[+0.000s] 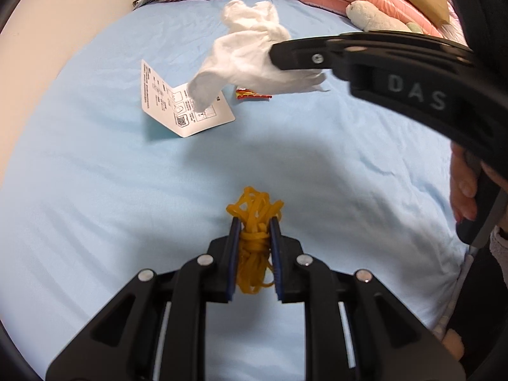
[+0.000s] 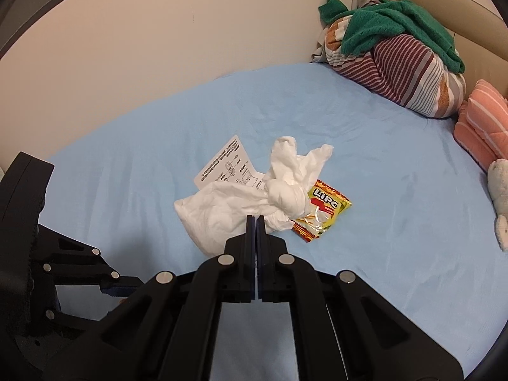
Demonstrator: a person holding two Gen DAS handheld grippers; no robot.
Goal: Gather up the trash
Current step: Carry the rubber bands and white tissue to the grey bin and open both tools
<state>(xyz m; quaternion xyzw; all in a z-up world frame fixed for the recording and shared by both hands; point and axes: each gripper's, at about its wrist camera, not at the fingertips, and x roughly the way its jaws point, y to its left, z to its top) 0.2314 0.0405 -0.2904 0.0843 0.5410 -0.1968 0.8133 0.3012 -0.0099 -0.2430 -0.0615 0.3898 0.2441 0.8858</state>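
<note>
My left gripper (image 1: pixel 255 222) is shut on a tangle of yellow rubber bands (image 1: pixel 254 219) above the light blue bed sheet (image 1: pixel 95 190). My right gripper (image 2: pixel 256 217) is shut on a crumpled white tissue (image 2: pixel 241 203) and holds it above the sheet; in the left wrist view the tissue (image 1: pixel 247 57) hangs from the right gripper (image 1: pixel 276 54). Under the tissue lie a folded white instruction leaflet (image 1: pixel 187 114) and a yellow-red snack wrapper (image 2: pixel 324 211). The wrapper (image 1: pixel 252 94) is mostly hidden by the tissue in the left wrist view.
A striped bundle with a green towel (image 2: pixel 397 50) sits at the head of the bed. Pink striped bedding (image 2: pixel 482 117) and a pale plush toy (image 2: pixel 500 197) lie at the right. A cream wall (image 2: pixel 158 47) borders the far side.
</note>
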